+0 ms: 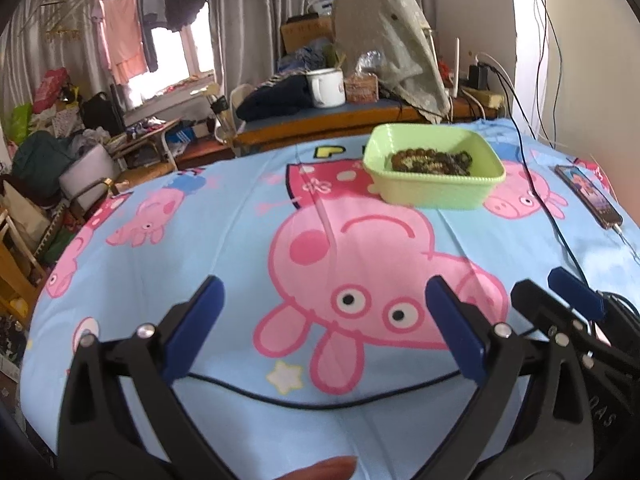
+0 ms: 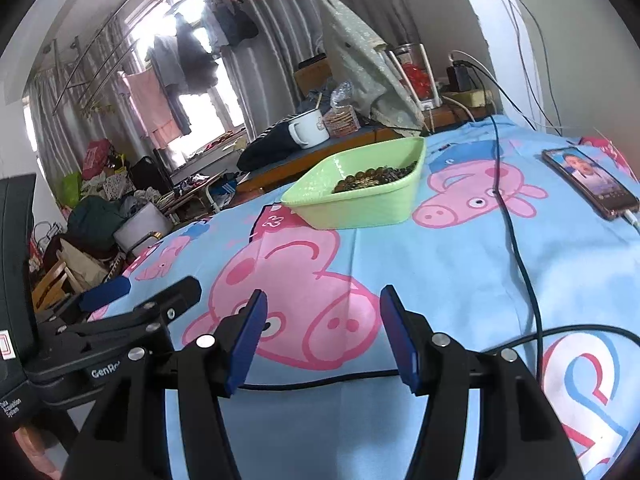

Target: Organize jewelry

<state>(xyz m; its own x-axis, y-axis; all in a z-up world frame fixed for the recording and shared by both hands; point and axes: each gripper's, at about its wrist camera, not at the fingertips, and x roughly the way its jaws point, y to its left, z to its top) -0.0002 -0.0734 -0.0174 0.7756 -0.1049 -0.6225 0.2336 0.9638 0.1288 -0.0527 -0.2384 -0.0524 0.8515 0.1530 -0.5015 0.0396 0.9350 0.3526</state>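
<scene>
A light green plastic tray (image 1: 436,196) sits on the blue cartoon-pig sheet at the far side, and a pile of dark brown and gold bead jewelry (image 1: 430,160) lies in it. My left gripper (image 1: 325,284) hovers low over the sheet well short of the tray, open wide with nothing between its blue pads. My right gripper (image 1: 542,282) shows close beside it on the right. In the right wrist view the tray (image 2: 352,212) and beads (image 2: 376,176) lie ahead. There my right gripper (image 2: 324,296) stands open and empty, with my left gripper (image 2: 148,290) at its left.
A phone (image 1: 588,196) with a lit screen lies at the sheet's right edge, also seen as the phone (image 2: 592,184). A black cable (image 2: 516,248) runs across the sheet past the tray and under both grippers. Behind stands a cluttered desk with a white mug (image 1: 326,88).
</scene>
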